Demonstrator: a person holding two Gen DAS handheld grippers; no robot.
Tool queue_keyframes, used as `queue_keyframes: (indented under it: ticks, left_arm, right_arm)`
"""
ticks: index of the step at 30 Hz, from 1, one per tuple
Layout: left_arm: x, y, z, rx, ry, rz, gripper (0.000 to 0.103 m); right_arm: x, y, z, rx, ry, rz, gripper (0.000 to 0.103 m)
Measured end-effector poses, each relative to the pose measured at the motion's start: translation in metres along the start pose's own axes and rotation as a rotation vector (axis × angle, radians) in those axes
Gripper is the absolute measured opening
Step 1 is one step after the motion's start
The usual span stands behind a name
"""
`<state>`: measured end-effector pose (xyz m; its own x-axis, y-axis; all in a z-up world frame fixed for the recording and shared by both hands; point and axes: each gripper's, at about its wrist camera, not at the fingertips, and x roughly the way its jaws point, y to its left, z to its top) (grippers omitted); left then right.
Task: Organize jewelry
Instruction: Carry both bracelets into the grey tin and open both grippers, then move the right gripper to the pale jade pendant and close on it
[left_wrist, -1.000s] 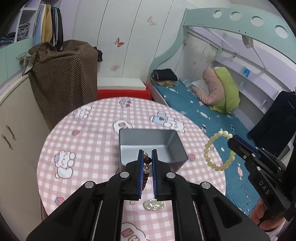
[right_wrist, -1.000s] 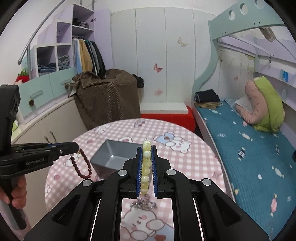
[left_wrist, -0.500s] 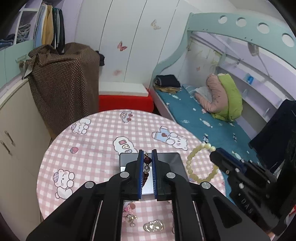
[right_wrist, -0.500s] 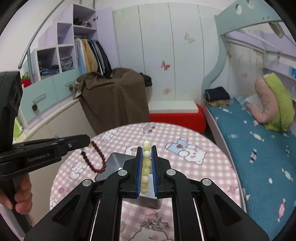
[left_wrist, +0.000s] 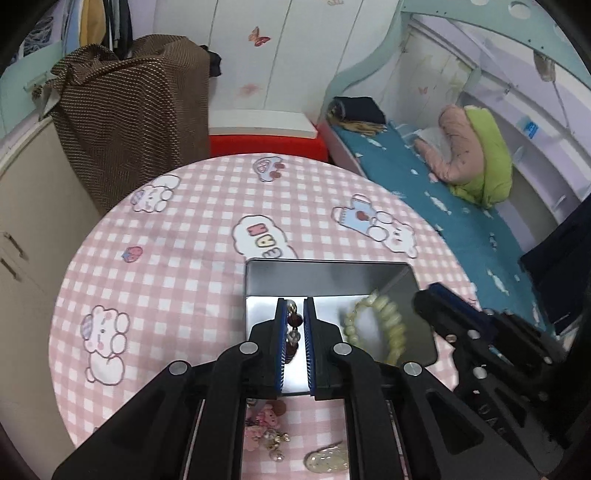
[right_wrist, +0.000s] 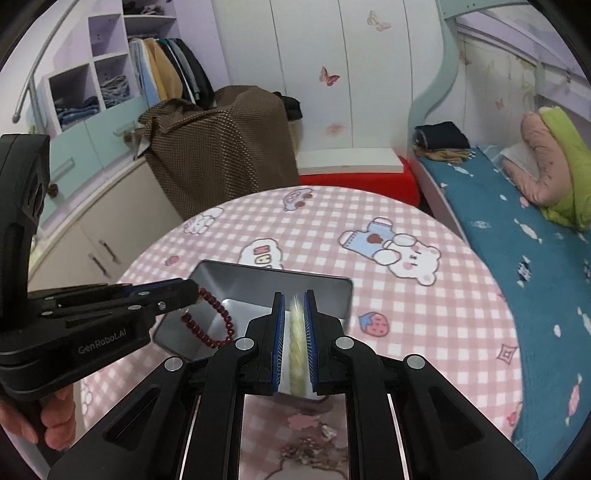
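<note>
A grey metal tray (left_wrist: 255, 280) (right_wrist: 266, 282) sits on the round pink checked table (left_wrist: 177, 258). My left gripper (left_wrist: 294, 317) is shut on a dark red bead bracelet (right_wrist: 210, 321), which hangs over the tray's left part. My right gripper (right_wrist: 294, 314) is shut on a pale green bead bracelet (left_wrist: 388, 325), blurred between the pads, hanging inside the tray's right part. The right gripper's tip (left_wrist: 436, 295) shows in the left wrist view by the tray's right edge.
Loose jewelry lies on the table in front of the tray: a pink and pearl piece (left_wrist: 266, 432), a pale oval charm (left_wrist: 327, 461), a silvery cluster (right_wrist: 314, 443). A brown covered object (right_wrist: 221, 144) and red box (right_wrist: 354, 177) stand behind the table; a bed (right_wrist: 517, 240) is right.
Both grippers have moved forward and down over the tray. The red and green bracelets, held above the table before, now hang over and into the tray.
</note>
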<state>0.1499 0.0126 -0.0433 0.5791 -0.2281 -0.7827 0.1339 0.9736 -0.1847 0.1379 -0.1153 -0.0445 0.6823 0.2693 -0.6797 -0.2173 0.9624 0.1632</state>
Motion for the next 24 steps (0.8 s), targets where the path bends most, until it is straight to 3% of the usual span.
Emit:
queue_keyframes:
  ticks: [1, 2, 3, 4, 7, 24]
  left_arm:
    - [-0.003, 0.0, 0.001, 0.008, -0.011, 0.014, 0.012]
    - [-0.006, 0.0, 0.001, 0.012, -0.021, 0.023, 0.028]
    - [-0.01, 0.0, 0.002, 0.008, -0.04, 0.028, 0.038]
    - [-0.014, 0.002, 0.002, 0.004, -0.055, 0.033, 0.051]
    - [-0.021, 0.004, 0.003, -0.001, -0.074, 0.08, 0.052]
    - [-0.029, 0.009, -0.018, -0.006, -0.041, 0.094, 0.052]
  right_arm:
    - [-0.002, -0.001, 0.001, 0.002, 0.0, -0.009, 0.029]
    - [-0.006, -0.003, 0.003, 0.011, -0.008, -0.023, 0.064]
    - [-0.01, -0.006, 0.003, 0.017, -0.025, -0.034, 0.079]
    - [-0.017, -0.009, 0.003, 0.02, -0.068, -0.059, 0.083]
    - [-0.025, -0.015, 0.005, 0.017, -0.083, -0.111, 0.083]
    - [-0.048, -0.025, -0.009, 0.047, -0.089, -0.131, 0.083]
